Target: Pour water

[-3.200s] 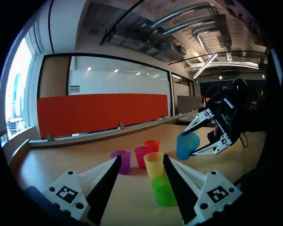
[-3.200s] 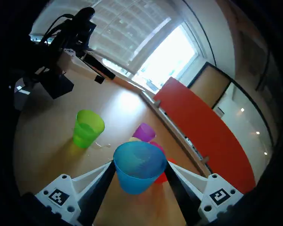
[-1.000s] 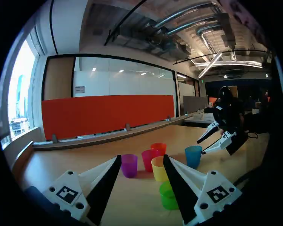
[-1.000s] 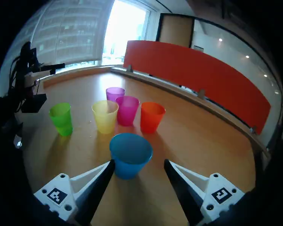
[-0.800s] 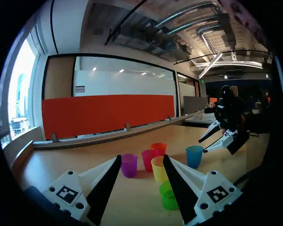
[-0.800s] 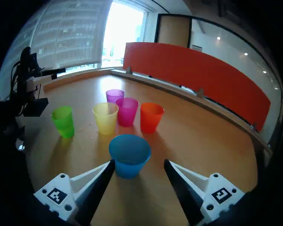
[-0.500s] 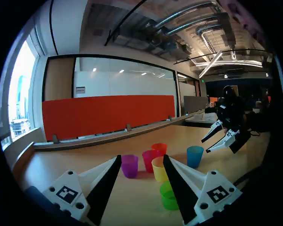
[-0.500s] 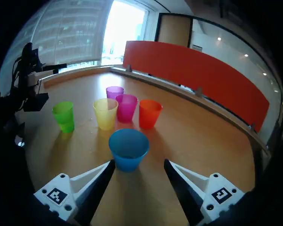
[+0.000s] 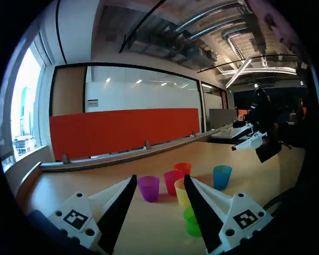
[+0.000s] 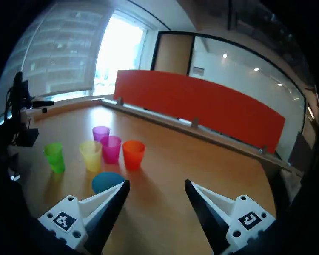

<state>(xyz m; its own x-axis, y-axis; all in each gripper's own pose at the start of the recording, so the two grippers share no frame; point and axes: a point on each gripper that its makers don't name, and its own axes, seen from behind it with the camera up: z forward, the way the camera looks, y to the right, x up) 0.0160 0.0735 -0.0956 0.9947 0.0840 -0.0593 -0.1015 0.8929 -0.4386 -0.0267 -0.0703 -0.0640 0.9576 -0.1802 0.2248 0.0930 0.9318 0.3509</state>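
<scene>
My right gripper (image 10: 156, 182): jaws wide open, empty, held above the wooden surface (image 10: 180, 161). The blue translucent plastic cup (image 10: 105, 182) stands upright below its left finger, untouched. My left gripper (image 9: 160, 176): jaws wide open, empty; a green translucent plastic cup (image 9: 190, 220) sits partly behind its right finger.

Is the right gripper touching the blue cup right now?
Apart. The left gripper view shows the right gripper hanging above and to one side of the blue cup, with clear space between its fingers and the rim.
</scene>
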